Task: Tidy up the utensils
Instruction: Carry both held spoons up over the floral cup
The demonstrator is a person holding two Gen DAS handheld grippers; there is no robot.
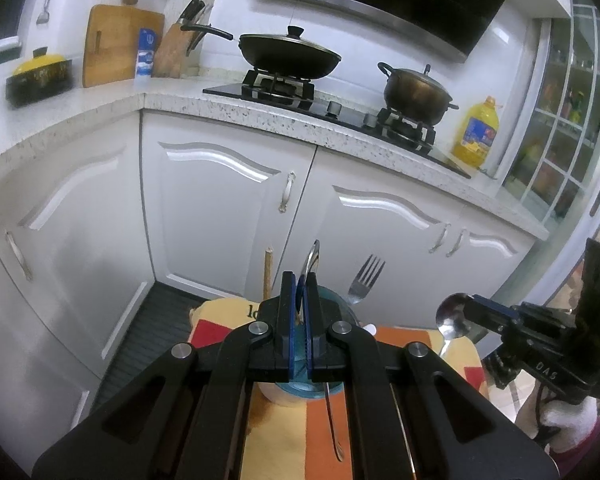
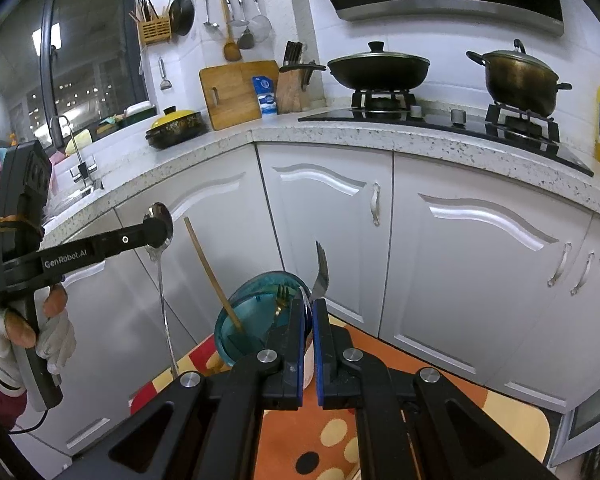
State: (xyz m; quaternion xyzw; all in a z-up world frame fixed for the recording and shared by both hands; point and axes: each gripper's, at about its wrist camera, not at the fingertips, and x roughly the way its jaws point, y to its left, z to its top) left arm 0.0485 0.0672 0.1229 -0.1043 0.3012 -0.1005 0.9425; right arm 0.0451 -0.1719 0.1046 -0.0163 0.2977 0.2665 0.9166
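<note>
The left gripper (image 1: 299, 280) is clamped shut on the bowl of a shiny steel spoon (image 2: 160, 216), whose long handle hangs straight down to the left of the container; the right gripper (image 2: 309, 308) is likewise closed on the bowl of a second steel spoon (image 1: 454, 312), seen edge-on between its pads. Gripping by the bowl probably lets each handle drop first into the translucent teal plastic utensil cup (image 2: 260, 292), which stands on the orange-and-yellow patterned cloth (image 2: 380, 420) and already holds a silver fork (image 1: 366, 276) and a wooden stick (image 2: 208, 268). Both grippers tilt forward and downward near the cup; a white-gloved hand (image 2: 48, 340) holds the left one's grip.
</note>
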